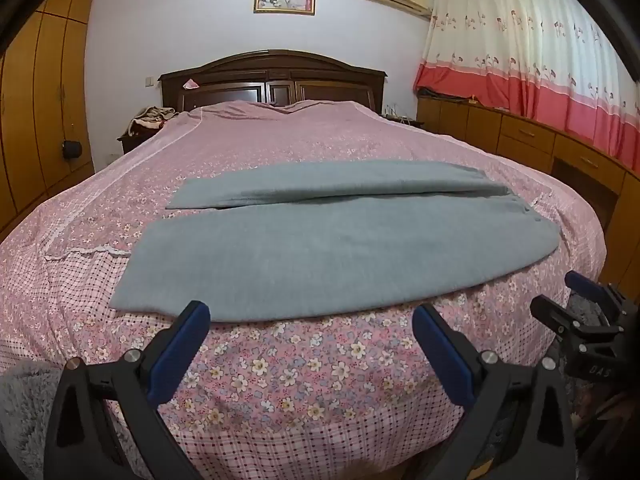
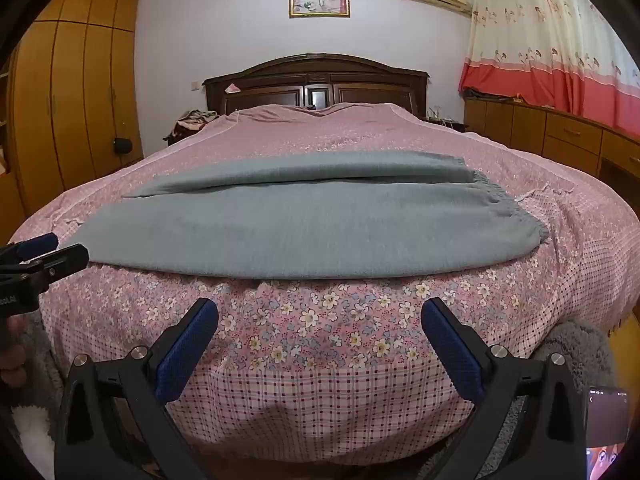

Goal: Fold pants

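Observation:
Grey pants [image 1: 312,248] lie flat across the foot of a bed, legs running left, waistband at the right [image 2: 516,208]; the two legs lie side by side. My left gripper [image 1: 310,320] hovers open just short of the near leg's edge, nothing between its blue pads. My right gripper [image 2: 320,314] is open too, a little back from the near edge of the pants [image 2: 280,232], over the floral sheet. Each gripper shows at the edge of the other's view: the right one [image 1: 580,300], the left one [image 2: 44,252].
The bed has a pink floral cover [image 1: 304,364] and a dark wooden headboard [image 1: 272,76]. Wardrobes [image 1: 36,112] stand on the left, low cabinets [image 1: 532,136] and curtains on the right. A phone [image 2: 606,432] shows at the lower right, fluffy grey sleeves at the sides.

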`<state>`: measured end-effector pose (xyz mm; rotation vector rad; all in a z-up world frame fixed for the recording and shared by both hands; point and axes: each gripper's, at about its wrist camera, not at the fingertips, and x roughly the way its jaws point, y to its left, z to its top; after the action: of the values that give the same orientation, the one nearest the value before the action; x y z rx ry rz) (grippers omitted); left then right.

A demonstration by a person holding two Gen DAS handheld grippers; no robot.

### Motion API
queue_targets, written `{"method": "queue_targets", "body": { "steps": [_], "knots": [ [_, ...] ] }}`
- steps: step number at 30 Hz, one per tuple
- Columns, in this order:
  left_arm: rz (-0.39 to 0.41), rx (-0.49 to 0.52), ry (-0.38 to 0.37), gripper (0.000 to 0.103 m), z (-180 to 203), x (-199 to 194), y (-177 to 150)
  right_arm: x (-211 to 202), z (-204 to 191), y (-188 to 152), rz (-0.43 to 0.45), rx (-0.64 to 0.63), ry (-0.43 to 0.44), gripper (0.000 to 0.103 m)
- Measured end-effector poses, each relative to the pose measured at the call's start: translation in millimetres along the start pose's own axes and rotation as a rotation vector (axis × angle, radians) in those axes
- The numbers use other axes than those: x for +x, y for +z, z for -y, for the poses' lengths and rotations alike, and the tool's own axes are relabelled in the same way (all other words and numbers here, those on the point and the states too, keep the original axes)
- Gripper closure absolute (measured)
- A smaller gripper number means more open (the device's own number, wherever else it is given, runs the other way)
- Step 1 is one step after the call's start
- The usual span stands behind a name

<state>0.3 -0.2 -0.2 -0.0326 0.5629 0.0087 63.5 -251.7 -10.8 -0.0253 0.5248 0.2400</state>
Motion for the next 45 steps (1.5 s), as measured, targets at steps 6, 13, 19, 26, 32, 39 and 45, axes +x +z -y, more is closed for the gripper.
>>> {"method": "queue_targets", "body": {
  "steps": [6,13,19,26,32,39,45],
  "knots": [
    [-0.012,0.016,0.003,0.0,1.4,4.3,1.4,0.3,-0.1,-0.4,-0.003,-0.004,-0.002,0.0],
    [-0.005,0.014,-0.003,0.0,4.6,1.5,-2.2,1.9,-2.9,-0.4,-0.01,-0.01,-0.005,0.0],
    [-0.009,0.018,-0.001,0.0,8.2,3.4,0.2,6.8,-1.7,-4.9,-0.017,-0.004,-0.001,0.0],
    [-0.017,0.038,-0.005,0.0,12.3,5.2,-2.0,8.9,4.0,-5.2,-0.013,-0.002,-0.015,0.0],
    [-0.015,0.048,0.0,0.0,19.7,5.4,-2.1,8.7,-5.2,-7.3,-0.015,-0.028,-0.016,0.0],
    [-0.016,0.036,0.002,0.0,17.7,5.1,-1.5,8.9,-10.3,-8.8,-0.02,-0.039,-0.025,0.0],
    [-0.014,0.037,0.002,0.0,17.4,3.9,-0.9,8.2,-7.1,-9.3,-0.02,-0.034,-0.023,0.0]
  ]
}}
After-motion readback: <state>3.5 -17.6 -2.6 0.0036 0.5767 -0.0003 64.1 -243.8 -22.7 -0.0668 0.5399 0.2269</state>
